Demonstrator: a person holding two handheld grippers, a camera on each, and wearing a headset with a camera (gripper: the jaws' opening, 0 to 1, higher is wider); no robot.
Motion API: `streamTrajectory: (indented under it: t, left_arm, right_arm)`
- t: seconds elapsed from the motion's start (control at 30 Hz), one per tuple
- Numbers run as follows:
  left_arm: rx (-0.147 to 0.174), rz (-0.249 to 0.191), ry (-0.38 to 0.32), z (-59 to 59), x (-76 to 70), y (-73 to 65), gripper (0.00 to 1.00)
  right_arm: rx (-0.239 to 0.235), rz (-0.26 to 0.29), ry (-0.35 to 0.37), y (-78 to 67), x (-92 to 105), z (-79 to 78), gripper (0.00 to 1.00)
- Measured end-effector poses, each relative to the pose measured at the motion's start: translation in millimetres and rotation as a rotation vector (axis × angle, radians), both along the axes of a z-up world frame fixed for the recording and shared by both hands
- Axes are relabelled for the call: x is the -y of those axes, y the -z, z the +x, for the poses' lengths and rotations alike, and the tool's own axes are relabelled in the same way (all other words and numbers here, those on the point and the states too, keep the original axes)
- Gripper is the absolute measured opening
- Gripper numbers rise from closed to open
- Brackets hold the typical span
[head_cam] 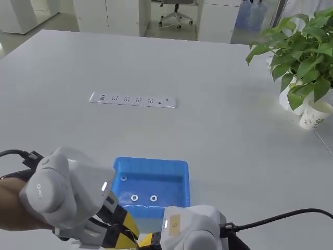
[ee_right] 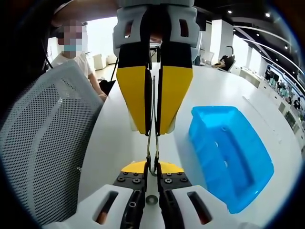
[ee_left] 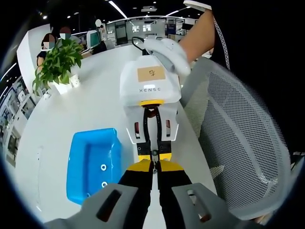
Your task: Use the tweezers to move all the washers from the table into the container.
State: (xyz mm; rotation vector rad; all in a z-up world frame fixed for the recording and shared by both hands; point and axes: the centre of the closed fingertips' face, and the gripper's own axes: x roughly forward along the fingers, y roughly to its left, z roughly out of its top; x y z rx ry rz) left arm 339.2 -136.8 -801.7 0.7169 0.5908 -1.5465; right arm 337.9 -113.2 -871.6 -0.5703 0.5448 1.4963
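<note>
1. The left tool (ee_left: 155, 167) and the right tool (ee_right: 151, 169) are held tip to tip at the near edge of the tabletop (head_cam: 218, 130), each pointed at the other.
2. The tweezers (ee_right: 152, 138) are seen as a thin metal strip running from between the left tool's yellow jaws to the right tool's jaws.
3. The left tool's jaws are pressed together on the tweezers.
4. The right tool's jaws are drawn close and appear to be pinching the tweezers' other end.
5. The blue container (head_cam: 179, 169) is set on the tabletop just beyond both tools.
6. Three washers (head_cam: 135, 198) are seen lying on the container's floor, two side by side near its front wall and one further back on the left.
7. A small ring (ee_right: 151, 199) is seen between the bases of the right tool's jaws; whether it is a washer or a part of the tool cannot be told.
8. A white power strip (head_cam: 132, 99) is laid flat on the tabletop well beyond the container.
9. A potted plant (head_cam: 299, 47) in a white cup (head_cam: 314, 113) is placed at the tabletop's far right edge.
10. A mesh chair back (ee_left: 238, 143) is seen beside the tabletop in both gripper views.
</note>
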Motion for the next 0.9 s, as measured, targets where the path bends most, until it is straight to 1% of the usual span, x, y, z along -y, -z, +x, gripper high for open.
streamTrajectory:
  t: [0.3,0.4,0.53,0.7,0.9]
  left_arm:
    - [0.005,0.001,-0.006,1.9,-1.4,-6.0,0.06]
    - [0.006,0.001,-0.007,2.0,-2.3,-10.1,0.06]
    - [0.008,0.011,-0.004,2.2,-5.1,-15.0,0.06]
    - [0.009,0.002,-0.008,3.6,-5.0,-22.5,0.06]
    - [0.022,0.001,-0.006,6.3,-4.5,-29.6,0.06]
  right_arm:
    - [0.009,0.007,-0.001,-6.4,-1.0,2.0,0.09]
    - [0.013,0.008,-0.007,-10.2,-1.7,2.0,0.09]
    - [0.024,0.009,-0.018,-15.9,-2.6,1.8,0.09]
    - [0.035,0.016,-0.021,-22.6,-4.3,3.8,0.09]
    - [0.043,0.031,-0.015,-29.6,-5.0,7.6,0.09]
